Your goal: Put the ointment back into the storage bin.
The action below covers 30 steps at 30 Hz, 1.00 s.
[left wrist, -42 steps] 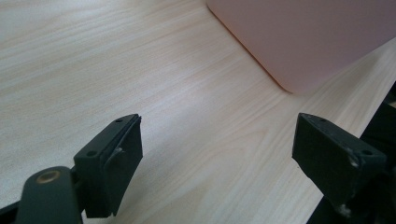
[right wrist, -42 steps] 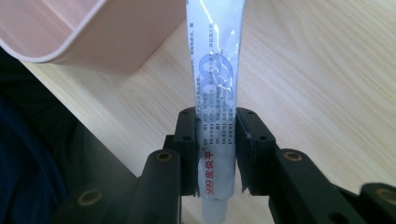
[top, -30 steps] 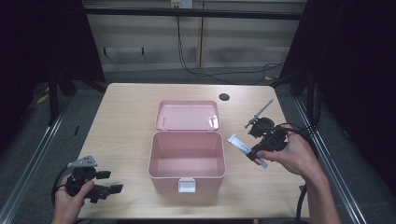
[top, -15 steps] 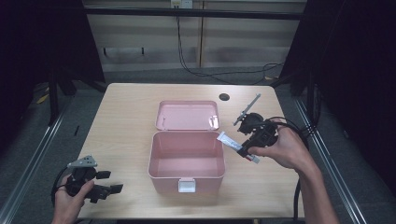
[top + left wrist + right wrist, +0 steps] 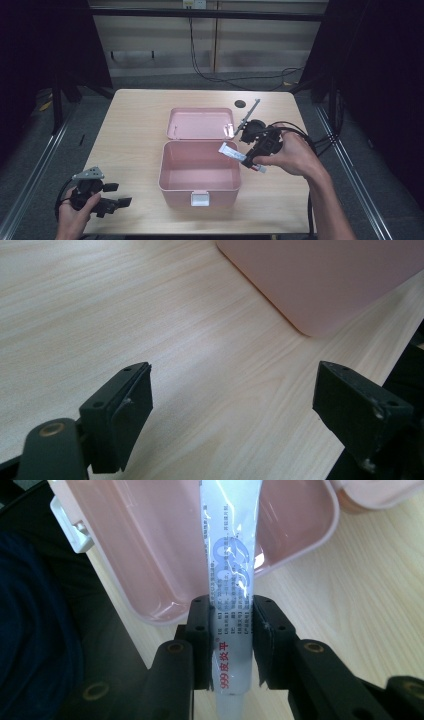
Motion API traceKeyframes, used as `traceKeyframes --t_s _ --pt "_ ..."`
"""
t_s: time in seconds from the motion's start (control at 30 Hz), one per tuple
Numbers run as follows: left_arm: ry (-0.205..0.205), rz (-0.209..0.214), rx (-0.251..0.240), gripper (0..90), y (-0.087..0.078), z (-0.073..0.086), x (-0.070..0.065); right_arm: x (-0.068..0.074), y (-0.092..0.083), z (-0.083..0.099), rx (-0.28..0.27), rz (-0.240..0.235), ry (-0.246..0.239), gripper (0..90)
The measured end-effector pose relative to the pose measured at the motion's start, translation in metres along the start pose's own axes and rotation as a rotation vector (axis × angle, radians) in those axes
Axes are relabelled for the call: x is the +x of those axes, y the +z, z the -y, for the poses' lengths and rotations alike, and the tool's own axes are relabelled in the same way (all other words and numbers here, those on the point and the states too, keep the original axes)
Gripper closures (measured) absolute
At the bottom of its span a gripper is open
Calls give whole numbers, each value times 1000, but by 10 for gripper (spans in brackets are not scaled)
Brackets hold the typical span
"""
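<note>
Carrying a white tube [image 5: 231,570] clamped in my right gripper [image 5: 260,150] over the pink box [image 5: 199,172] at frame centre, I judge lowering and releasing comes next, while my left gripper [image 5: 102,200], lower left, gapes empty.

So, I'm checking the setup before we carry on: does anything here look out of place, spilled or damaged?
Nothing stands out. The pink box sits open and empty, lid laid flat behind it; the right tool holds a white ointment tube over its rim.

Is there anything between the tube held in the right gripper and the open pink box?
Nothing visible. The tube, clamped in the right gripper, already reaches over the rim of the pink box, whose lid lies open and whose inside looks empty.
</note>
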<state>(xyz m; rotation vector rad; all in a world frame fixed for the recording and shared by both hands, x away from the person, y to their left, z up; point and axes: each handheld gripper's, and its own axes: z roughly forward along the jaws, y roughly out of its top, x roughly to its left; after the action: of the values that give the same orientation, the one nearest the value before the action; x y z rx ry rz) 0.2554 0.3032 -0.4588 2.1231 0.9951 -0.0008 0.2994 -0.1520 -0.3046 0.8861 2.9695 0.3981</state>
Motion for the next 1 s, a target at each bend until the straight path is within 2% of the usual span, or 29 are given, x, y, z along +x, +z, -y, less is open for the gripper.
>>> traceKeyframes --t_s 0.33,0.43,0.63,0.67,0.87,1.0 --pt "0 0 0 162 0 0 0 8 8 -22 22 -21 -86 713" --pt "1 0 0 162 0 0 0 13 13 -31 32 -30 -139 712" --pt "2 2 -1 162 -1 0 0 21 19 -45 52 -44 -185 713" --pt "2 1 -1 162 -1 0 0 22 23 -49 63 -47 -209 713" --pt "1 -1 2 162 0 0 0 29 33 -58 88 -75 -276 713" --pt "-1 0 8 162 0 0 0 34 39 -64 104 -75 -282 713"
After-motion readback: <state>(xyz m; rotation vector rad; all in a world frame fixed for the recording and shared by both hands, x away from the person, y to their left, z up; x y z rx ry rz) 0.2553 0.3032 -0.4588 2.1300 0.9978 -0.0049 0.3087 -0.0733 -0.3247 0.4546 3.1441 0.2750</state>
